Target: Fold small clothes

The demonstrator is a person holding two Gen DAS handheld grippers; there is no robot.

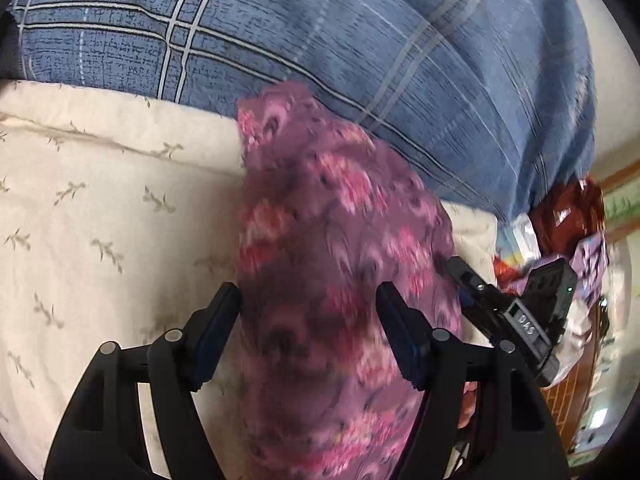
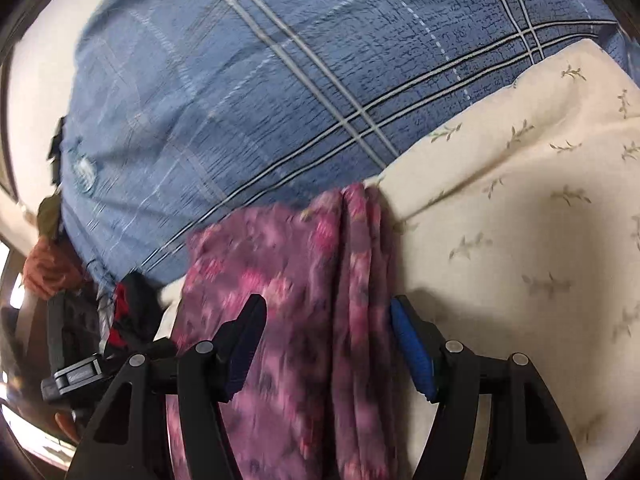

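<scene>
Both claws stand with their jaws apart: the left claw (image 1: 308, 312) and the right claw (image 2: 326, 328) each straddle the purple garment (image 1: 332, 240), and in neither view do the pads visibly press on it, though motion blur over the cloth makes the contact hard to judge. Largest in both views is a blue plaid blanket (image 1: 320, 32), bulging across the top and cut off by the round edge of the lens. Below it lies a cream sheet (image 1: 100, 208) printed with small sprigs, its far edge tucked against the blanket. The garment, a pink-flowered purple cloth, lies on the sheet in a long strip running from the blanket's edge down between the jaws; its near end is hidden under the claws, and in the right wrist view it shows as two lengthwise folds (image 2: 352, 280). To the side, the left wrist view catches part of the right claw's body (image 1: 516, 312), half hidden by the garment. Beyond it sits a heap of red and mixed fabrics (image 1: 560, 224), too blurred and cropped to tell apart.
</scene>
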